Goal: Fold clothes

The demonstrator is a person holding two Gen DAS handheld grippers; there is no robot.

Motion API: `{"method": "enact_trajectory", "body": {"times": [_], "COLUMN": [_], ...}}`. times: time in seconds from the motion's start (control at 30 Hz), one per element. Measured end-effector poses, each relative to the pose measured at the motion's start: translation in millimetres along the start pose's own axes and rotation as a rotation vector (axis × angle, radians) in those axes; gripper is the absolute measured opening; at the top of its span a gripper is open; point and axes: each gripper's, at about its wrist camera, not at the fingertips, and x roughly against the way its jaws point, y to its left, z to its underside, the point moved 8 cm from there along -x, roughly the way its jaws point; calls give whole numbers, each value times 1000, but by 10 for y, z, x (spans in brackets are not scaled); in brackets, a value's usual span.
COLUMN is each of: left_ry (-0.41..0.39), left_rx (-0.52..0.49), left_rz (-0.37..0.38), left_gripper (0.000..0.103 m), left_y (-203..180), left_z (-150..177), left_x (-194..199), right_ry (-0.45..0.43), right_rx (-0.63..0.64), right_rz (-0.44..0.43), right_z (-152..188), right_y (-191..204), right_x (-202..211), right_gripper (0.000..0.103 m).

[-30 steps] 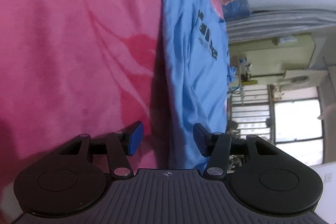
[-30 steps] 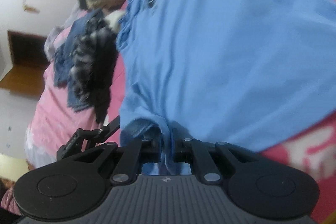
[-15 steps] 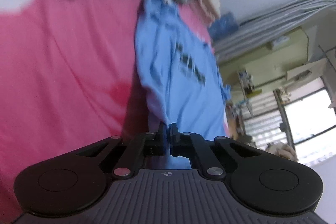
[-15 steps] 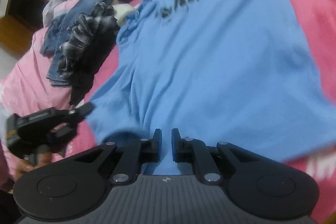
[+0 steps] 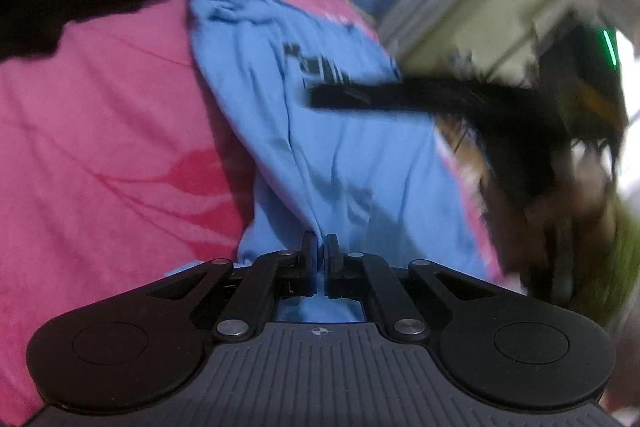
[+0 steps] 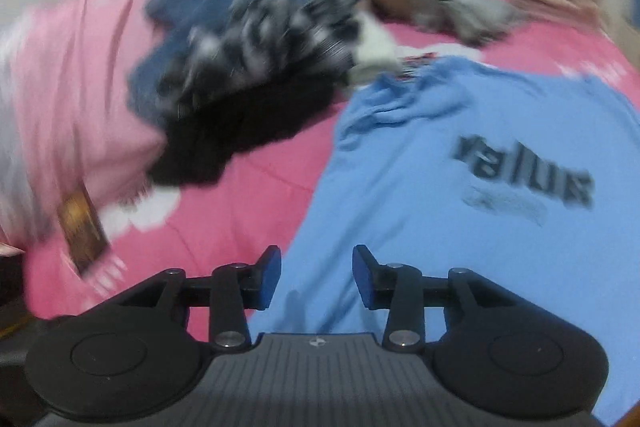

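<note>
Left wrist view: left gripper (image 5: 319,247) fingers pinched together on a bunched edge of the blue T-shirt (image 5: 344,155) | shirt spread print-up on the pink bed (image 5: 100,147) | right gripper (image 6: 316,269) fingers apart, empty, over the shirt's side edge | step, I'd judge: side fold in progress | next: right needs its own hold on the shirt.

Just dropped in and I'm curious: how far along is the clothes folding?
Early days. Done: the blue T-shirt lies spread on the pink bedspread, print up, with no fold visible. In hand: the left claw is shut on the shirt's edge, while the right claw hangs open over it, holding nothing. Left: folding this shirt, then the rumpled pile of dark clothes behind it.
</note>
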Motion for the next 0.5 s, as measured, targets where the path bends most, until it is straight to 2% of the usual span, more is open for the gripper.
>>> {"method": "enact_trajectory", "body": {"times": [0.23, 0.3, 0.33, 0.37, 0.47, 0.5], "left_ry": [20, 18, 15, 11, -2, -6], "left_rx": [-115, -110, -107, -105, -94, -90], "left_rz": [-16, -2, 5, 12, 30, 35], "left_gripper": [2, 2, 2, 2, 3, 3], "left_y": [-107, -102, -96, -91, -74, -68], "left_z": [95, 86, 84, 83, 74, 71], "left_x": [-174, -185, -180, -173, -146, -136], "right_ry": [88, 87, 80, 59, -8, -38], "right_rx": [258, 325, 325, 258, 36, -90], "right_rz": [40, 71, 82, 83, 79, 58], "right_z": [50, 98, 102, 64, -34, -25], "right_y": [313, 328, 302, 204, -119, -296], "right_x": [-559, -610, -615, -577, -460, -413], "right_gripper": [40, 32, 18, 5, 3, 3]}}
